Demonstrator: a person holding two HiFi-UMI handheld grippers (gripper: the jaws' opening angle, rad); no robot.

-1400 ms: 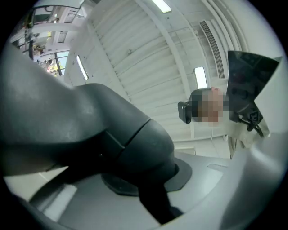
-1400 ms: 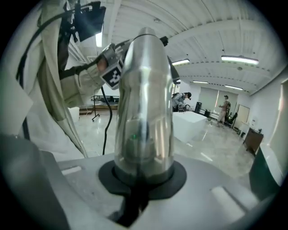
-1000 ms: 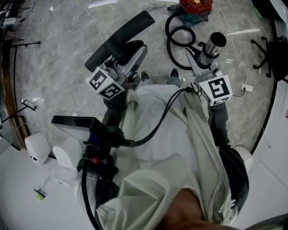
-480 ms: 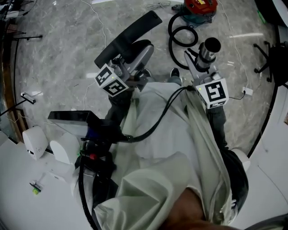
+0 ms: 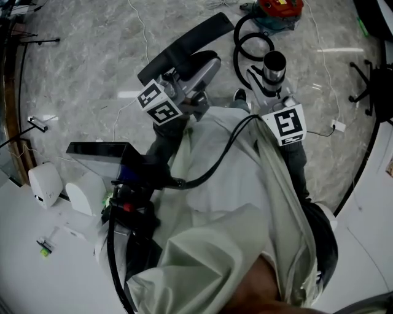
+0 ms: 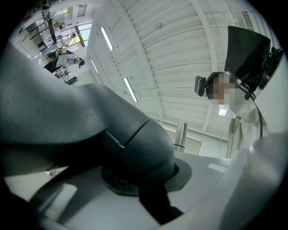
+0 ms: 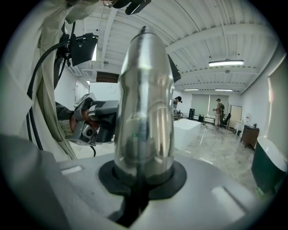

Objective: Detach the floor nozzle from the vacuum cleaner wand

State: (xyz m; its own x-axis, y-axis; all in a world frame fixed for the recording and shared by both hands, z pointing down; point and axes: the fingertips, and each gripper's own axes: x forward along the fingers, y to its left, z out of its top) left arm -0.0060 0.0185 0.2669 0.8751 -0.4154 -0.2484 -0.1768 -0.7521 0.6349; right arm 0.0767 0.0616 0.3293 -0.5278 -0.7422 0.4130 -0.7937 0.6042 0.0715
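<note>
Separation step looks done. Floor nozzle (image 5: 184, 46) is clamped at its grey neck by left gripper (image 6: 145, 182), left of wand (image 5: 271, 68) and apart from it. Wand is gripped by right gripper (image 7: 136, 186). Next, likely: nozzle is set down clear of wand.

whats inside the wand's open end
Only a dark hollow shows in the wand mouth; the floor nozzle is out of it, held apart. Further down the tube is too dark to see.

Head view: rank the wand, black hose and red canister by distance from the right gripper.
1. Wand, held by the right gripper.
2. Black hose, coiled on the floor beyond.
3. Red canister, at the top edge.
</note>
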